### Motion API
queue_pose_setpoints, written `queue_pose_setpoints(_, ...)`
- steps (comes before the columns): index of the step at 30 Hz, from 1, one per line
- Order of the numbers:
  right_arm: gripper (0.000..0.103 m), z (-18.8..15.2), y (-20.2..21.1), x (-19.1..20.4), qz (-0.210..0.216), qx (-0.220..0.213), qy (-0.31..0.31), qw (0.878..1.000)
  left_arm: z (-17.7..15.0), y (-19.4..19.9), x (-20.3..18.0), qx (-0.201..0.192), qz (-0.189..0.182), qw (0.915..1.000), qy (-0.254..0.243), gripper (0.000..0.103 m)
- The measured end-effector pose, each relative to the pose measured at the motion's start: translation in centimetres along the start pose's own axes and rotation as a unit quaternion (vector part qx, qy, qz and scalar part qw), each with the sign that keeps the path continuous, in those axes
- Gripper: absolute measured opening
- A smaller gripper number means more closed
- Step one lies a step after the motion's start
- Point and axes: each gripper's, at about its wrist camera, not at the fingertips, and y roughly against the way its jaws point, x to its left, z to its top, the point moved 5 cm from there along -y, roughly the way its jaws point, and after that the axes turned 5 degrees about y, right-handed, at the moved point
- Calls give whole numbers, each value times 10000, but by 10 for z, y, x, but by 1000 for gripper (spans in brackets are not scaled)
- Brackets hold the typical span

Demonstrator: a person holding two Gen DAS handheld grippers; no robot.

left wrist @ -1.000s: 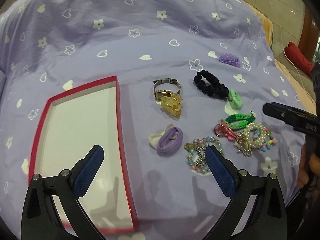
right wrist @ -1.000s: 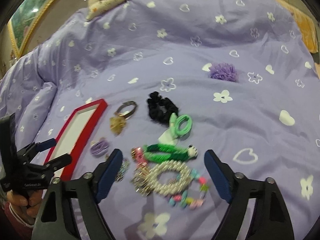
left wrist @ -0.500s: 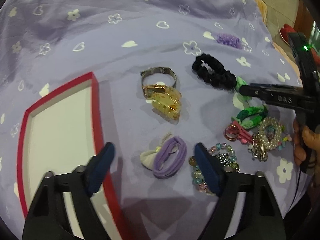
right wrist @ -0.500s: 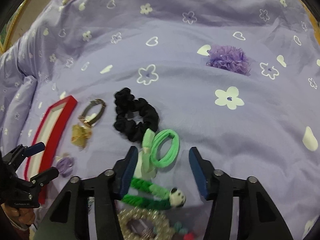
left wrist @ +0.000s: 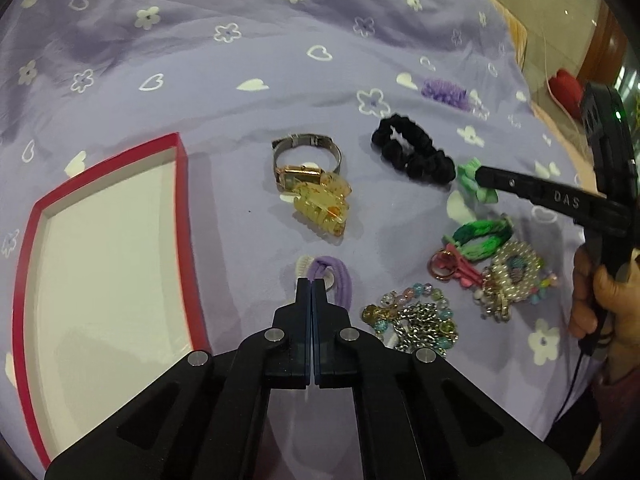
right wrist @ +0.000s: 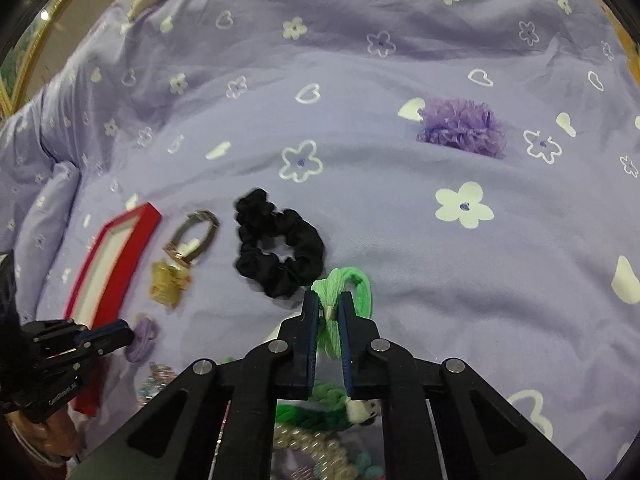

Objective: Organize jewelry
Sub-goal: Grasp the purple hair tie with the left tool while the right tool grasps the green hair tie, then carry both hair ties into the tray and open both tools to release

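The left hand-held gripper (left wrist: 311, 286) is closed, its pads pinched together on the near end of a lilac elastic hair tie with a cream bow (left wrist: 334, 280), which lies on the purple bedspread printed with white hearts and flowers (left wrist: 224, 92), just right of the shallow red-rimmed box with a white floor (left wrist: 100, 264). The right hand-held gripper (right wrist: 329, 312) is closed on the bound tuft of a mint-green elastic hair tie (right wrist: 352, 284), whose loop rests on the bedspread beyond the fingertips, just beside a black fabric scrunchie (right wrist: 278, 254).

Nearer the bed's front edge lie a beaded chain bracelet (left wrist: 412, 320), a pearl ring charm with a pink clasp (left wrist: 508, 276) and a green braided cord (left wrist: 480, 236). Behind the lilac tie sit an amber plastic claw clip (left wrist: 322, 208) and a metal-banded watch (left wrist: 304, 156), touching each other. Farthest off is a purple ruffled flower piece (right wrist: 462, 126), alone toward the far right.

Both ties appear secured, so the lift comes next. Each should probably rise straight up first, so that the limp loops clear the neighbouring beads and scrunchie without dragging them. The lilac tie has the short trip to the box; releasing it low over the white floor would keep it from bouncing out.
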Motion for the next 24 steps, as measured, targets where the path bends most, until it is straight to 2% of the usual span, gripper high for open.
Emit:
queue_pose_setpoints(7,9,0,22,26,310,-183,36,9993,-4,20,6,-172,-110,9996,212,0)
queue_pose_setpoints(10,9,-1,31,39,404,-240,139,9988,-4,16,4,-63,-138,9997,202,1)
queue_pose_setpoints(12,9,-3,36,45,414,-271,173,9986,-3,7,2,86,-85,9997,199,15)
queue_pose_setpoints(13,9,-5,38,47,419,-286,184,9985,-2,5,0,93,-66,9998,179,29)
queue_pose_setpoints(14,9,-6,41,49,430,-304,198,9984,-2,2,-1,106,-16,9999,136,47)
queue_pose_setpoints(15,9,-8,44,50,442,-315,206,9983,-1,-3,-4,142,54,9999,79,53)
queue_pose_setpoints(16,9,-9,46,51,477,-319,204,9981,0,-6,-5,141,99,9998,32,55)
queue_pose_setpoints(19,9,-13,46,48,478,-289,178,9983,0,-19,-11,242,164,9995,-133,55)
queue_pose_setpoints(21,9,-16,44,46,481,-265,137,9984,-1,-25,-15,276,181,9992,-238,39)
queue_pose_setpoints(22,9,-17,44,45,500,-253,108,9984,-1,-28,-16,319,183,9990,-272,17)
queue_pose_setpoints(23,9,-18,43,44,507,-230,84,9984,-2,-30,-16,364,166,9988,-277,11)
queue_pose_setpoints(24,9,-20,43,44,506,-227,78,9984,-2,-30,-16,342,156,9990,-261,11)
